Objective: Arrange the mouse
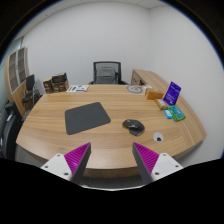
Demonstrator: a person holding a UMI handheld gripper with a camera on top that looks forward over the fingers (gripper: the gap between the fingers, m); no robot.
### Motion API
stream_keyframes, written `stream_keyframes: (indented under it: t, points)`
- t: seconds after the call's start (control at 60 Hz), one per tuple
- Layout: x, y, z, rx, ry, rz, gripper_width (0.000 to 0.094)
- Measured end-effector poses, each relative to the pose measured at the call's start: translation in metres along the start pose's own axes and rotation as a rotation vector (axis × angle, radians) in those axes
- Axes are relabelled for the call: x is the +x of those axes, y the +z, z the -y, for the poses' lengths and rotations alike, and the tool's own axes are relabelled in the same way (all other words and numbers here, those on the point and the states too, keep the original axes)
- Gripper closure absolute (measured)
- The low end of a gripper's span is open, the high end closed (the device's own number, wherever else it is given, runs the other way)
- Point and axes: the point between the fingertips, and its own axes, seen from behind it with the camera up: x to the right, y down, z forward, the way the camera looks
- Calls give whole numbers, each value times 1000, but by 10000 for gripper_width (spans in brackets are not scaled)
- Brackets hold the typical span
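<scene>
The gripper (111,160) is held up over the near edge of a wooden table (50,125), looking slightly down and across it, with its two fingers spread wide apart and nothing caught between them; the magenta pads (77,156) on their inner faces angle in toward each other. The hand holding it is out of sight. The mouse (132,125), dark and rounded, lies on the bare wood beyond the fingers, well clear of both and a little nearer the right one. A dark grey mouse pad (87,116) lies flat just beside it, to its left, the two apart. Farther off to the right there is a blue-and-purple box (174,92) standing upright with a greenish flat item (174,113) in front of it. A black office chair (106,72) stands behind the far side of the table, against the white wall.
</scene>
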Motion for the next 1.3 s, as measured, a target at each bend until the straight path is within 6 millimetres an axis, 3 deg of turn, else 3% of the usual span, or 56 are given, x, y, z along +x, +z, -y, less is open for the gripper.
stream_keyframes:
  t: [0.6,0.75,1.017,1.3]
  points:
    - [119,82,-13,-10,4,-63,79]
    - [130,110,-8,-8,0,-68,81]
    - [140,181,5,-15,-16,-46,78]
    - [142,247,0,-56,-22,-17,67]
